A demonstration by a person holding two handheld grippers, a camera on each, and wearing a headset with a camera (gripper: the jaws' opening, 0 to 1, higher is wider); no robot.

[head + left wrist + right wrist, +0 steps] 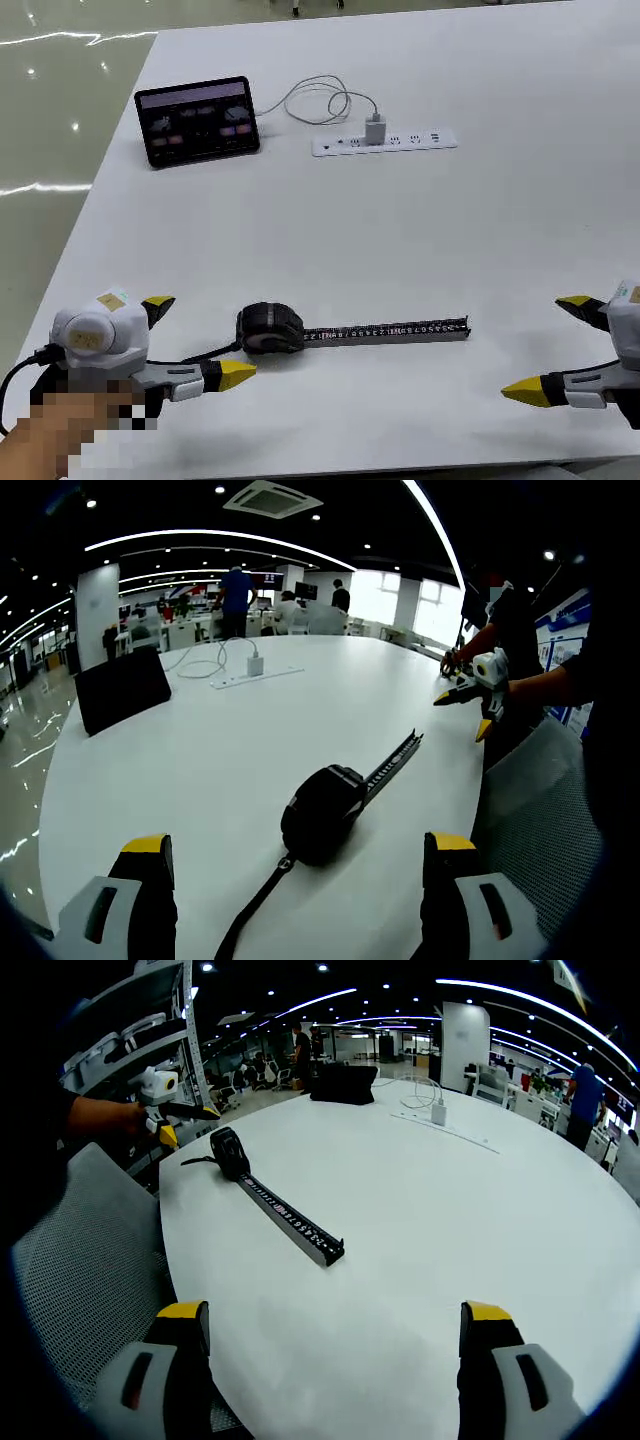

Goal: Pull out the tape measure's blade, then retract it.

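A black tape measure (269, 328) lies on the white table (400, 230), its blade (395, 331) drawn out to the right and flat on the surface. My left gripper (205, 340) is open just left of the case, its yellow tips either side of the case's wrist strap (205, 353). In the left gripper view the case (322, 813) sits just ahead between the jaws. My right gripper (555, 345) is open at the far right, well apart from the blade's end (328, 1251). Nothing is held.
A dark tablet (197, 120) stands at the back left. A white power strip (384, 142) with a charger and looped cable (320, 100) lies behind the middle. A grey chair (90, 1290) is at the table's near edge. People stand far off in the room.
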